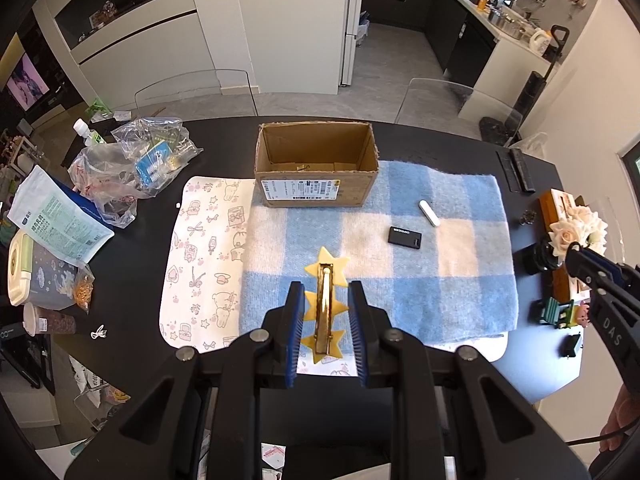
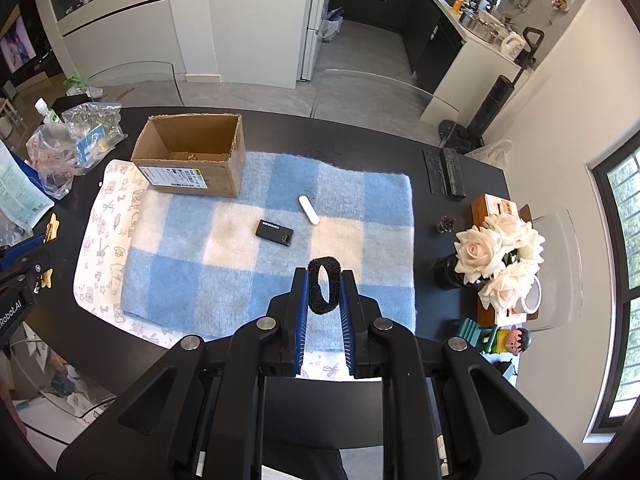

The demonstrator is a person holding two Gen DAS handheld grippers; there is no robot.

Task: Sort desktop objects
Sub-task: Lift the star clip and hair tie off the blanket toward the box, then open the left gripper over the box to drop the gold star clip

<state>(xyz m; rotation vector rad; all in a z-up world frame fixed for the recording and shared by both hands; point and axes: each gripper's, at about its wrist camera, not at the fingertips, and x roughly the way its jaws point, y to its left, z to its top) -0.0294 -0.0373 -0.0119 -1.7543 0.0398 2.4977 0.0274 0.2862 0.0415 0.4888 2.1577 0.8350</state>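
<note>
Both hands are loaded right now. The left gripper (image 1: 326, 300) is clamped on a yellow star hair clip (image 1: 325, 308), the gold bar of the clip running straight down between the blue pads, and it hangs above the near part of the blue checked blanket (image 1: 440, 272). The right gripper (image 2: 324, 288) is closed on a black velcro strap loop (image 2: 323, 290), standing upright between its pads, also over the near edge of the blanket.

The cardboard box (image 1: 316, 168) sits open at the far edge of the blanket, partly on the white printed mat (image 1: 204, 264). Something small is lying at the bottom of it, too tiny to make out. Two things are left out on the blanket: a black card-shaped gadget (image 1: 405, 237) and a white stick (image 1: 429, 213), near each other but apart, to the right of the box.

So my read is we're in the carry step, both items picked and the box is the obvious drop spot. Next move needs each gripper brought over the open top, clear of the cardboard walls, before letting go, then back for the black gadget and the white stick
</note>
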